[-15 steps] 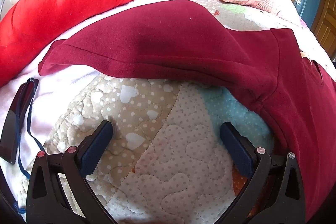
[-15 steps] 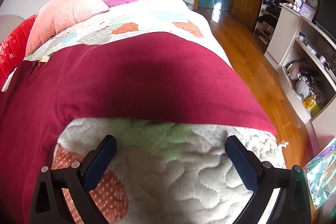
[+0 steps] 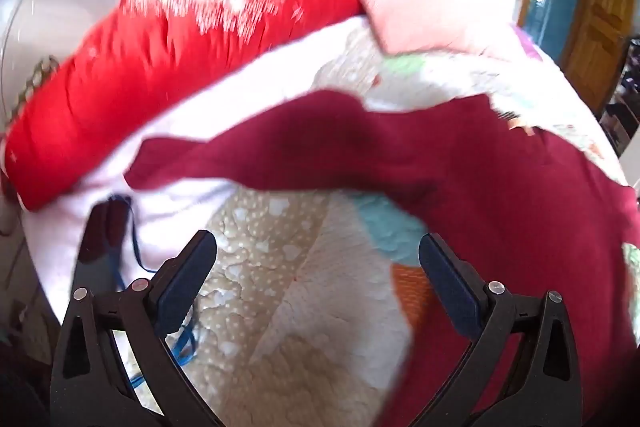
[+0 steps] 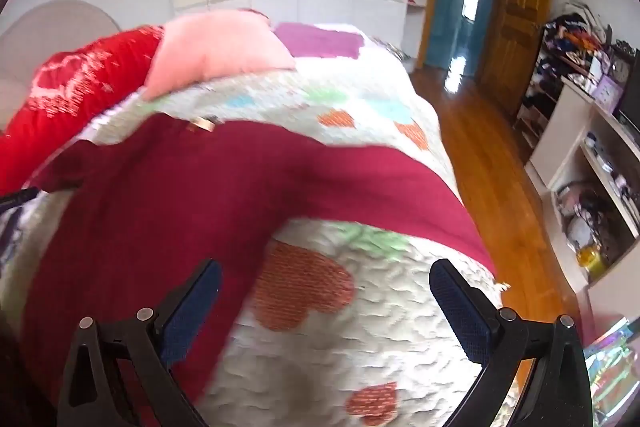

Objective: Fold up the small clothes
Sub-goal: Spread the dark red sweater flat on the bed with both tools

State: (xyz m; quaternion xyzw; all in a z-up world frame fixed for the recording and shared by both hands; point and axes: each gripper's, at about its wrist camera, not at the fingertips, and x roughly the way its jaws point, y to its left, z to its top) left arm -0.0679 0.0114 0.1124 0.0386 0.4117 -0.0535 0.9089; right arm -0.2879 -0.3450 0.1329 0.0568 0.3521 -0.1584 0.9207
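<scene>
A dark red sweater (image 3: pixel 500 195) lies spread on the quilted bed, one sleeve stretched out to the left in the left wrist view. It also shows in the right wrist view (image 4: pixel 168 195), with its other sleeve running to the right bed edge. My left gripper (image 3: pixel 318 279) is open and empty, above the quilt (image 3: pixel 288 307) in front of the left sleeve. My right gripper (image 4: pixel 324 301) is open and empty, above the quilt (image 4: pixel 360 327) below the right sleeve. Both views are blurred by motion.
A red bolster (image 3: pixel 160 67) and a pink pillow (image 4: pixel 216 55) lie at the head of the bed. A dark strap with a blue cord (image 3: pixel 108 239) lies at the left. The wooden floor (image 4: pixel 492 163) and shelves (image 4: pixel 592 179) are to the right of the bed.
Both grippers have pulled back and risen from the sweater, so more of the bed and room shows. Both stay open. The sweater lies as before.
</scene>
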